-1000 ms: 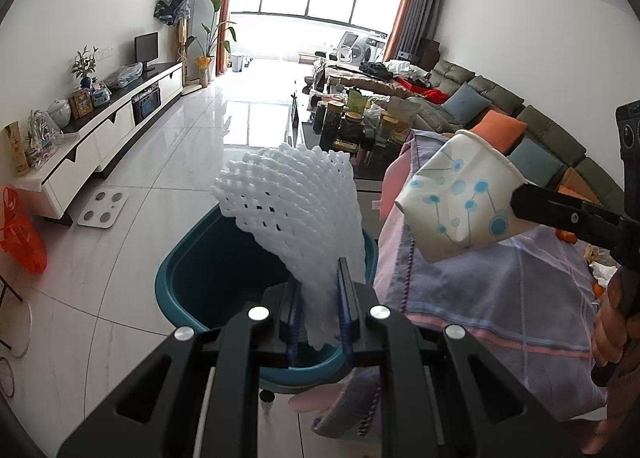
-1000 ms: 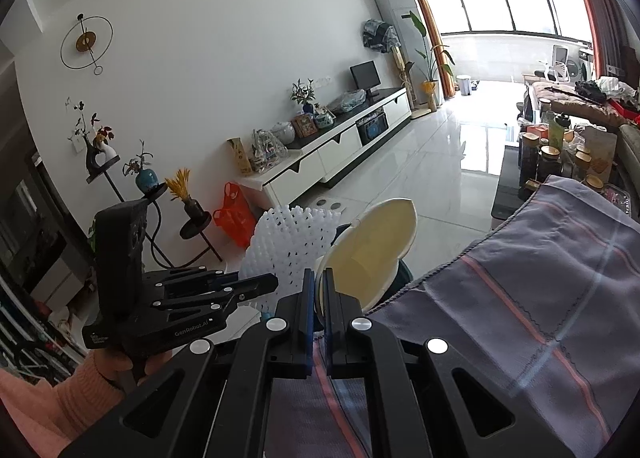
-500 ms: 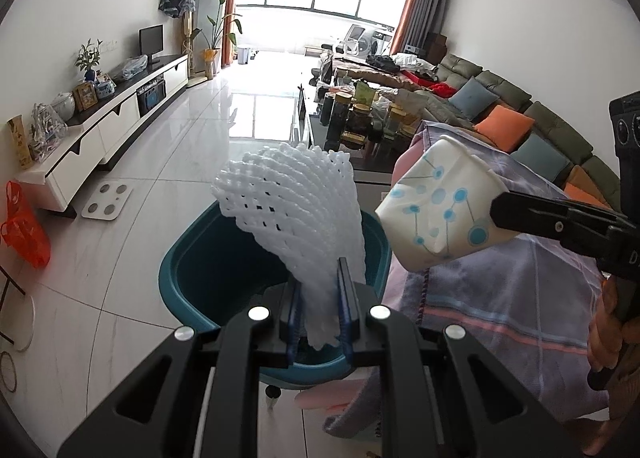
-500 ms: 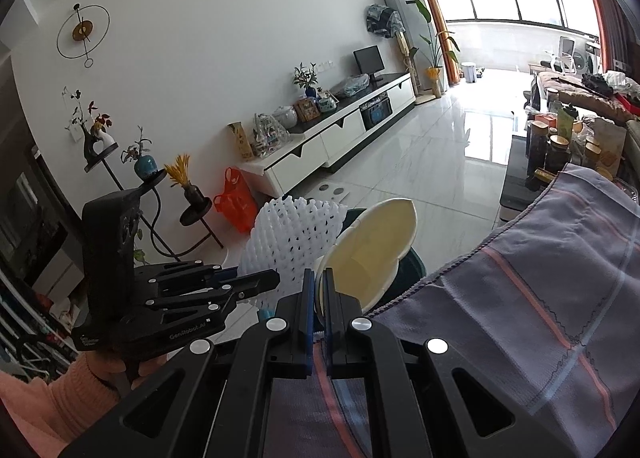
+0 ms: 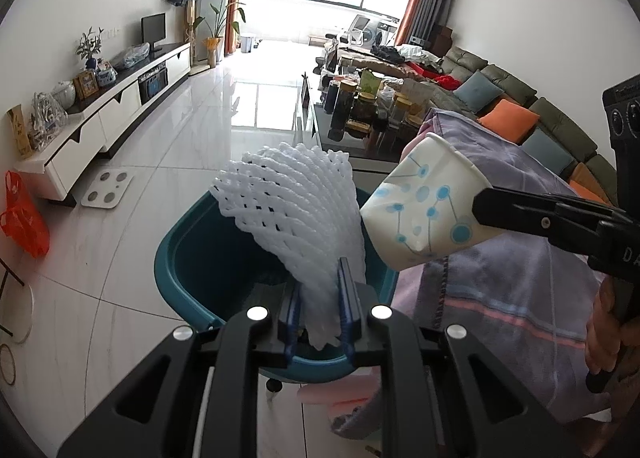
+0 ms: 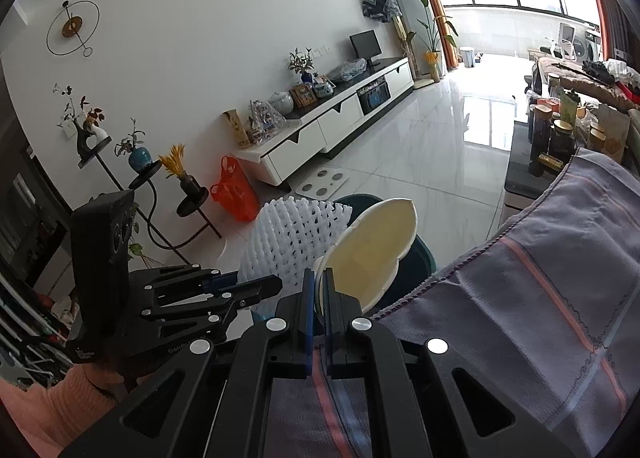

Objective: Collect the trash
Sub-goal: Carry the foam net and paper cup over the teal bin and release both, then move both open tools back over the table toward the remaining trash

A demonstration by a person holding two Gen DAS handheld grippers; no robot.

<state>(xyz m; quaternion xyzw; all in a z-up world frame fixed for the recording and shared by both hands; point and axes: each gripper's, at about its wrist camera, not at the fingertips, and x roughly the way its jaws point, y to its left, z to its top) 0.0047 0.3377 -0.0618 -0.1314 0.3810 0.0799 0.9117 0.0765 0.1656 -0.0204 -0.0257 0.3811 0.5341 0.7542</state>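
- Left gripper [image 5: 320, 290] pinches a white foam net sleeve [image 5: 296, 217] above the teal bin [image 5: 180, 270]
- Right gripper [image 6: 318, 294] is clamped on the rim of a crumpled paper cup [image 6: 372, 254], just right of the net, over the bin's right edge
- Striped purple cloth [image 6: 520, 298] covers the near surface on the right
- Glossy tiled floor [image 5: 192, 145] runs to far windows; a white cabinet [image 5: 104, 125] lines the left wall, a sofa [image 5: 532, 109] the right

The shiny white floor [image 5: 120, 258] holds a blue-green bin [image 5: 192, 274], a white scale [image 5: 107, 189] and an orange bag [image 5: 24, 217]. A striped purple cloth [image 6: 520, 298] covers the table beside the bin.
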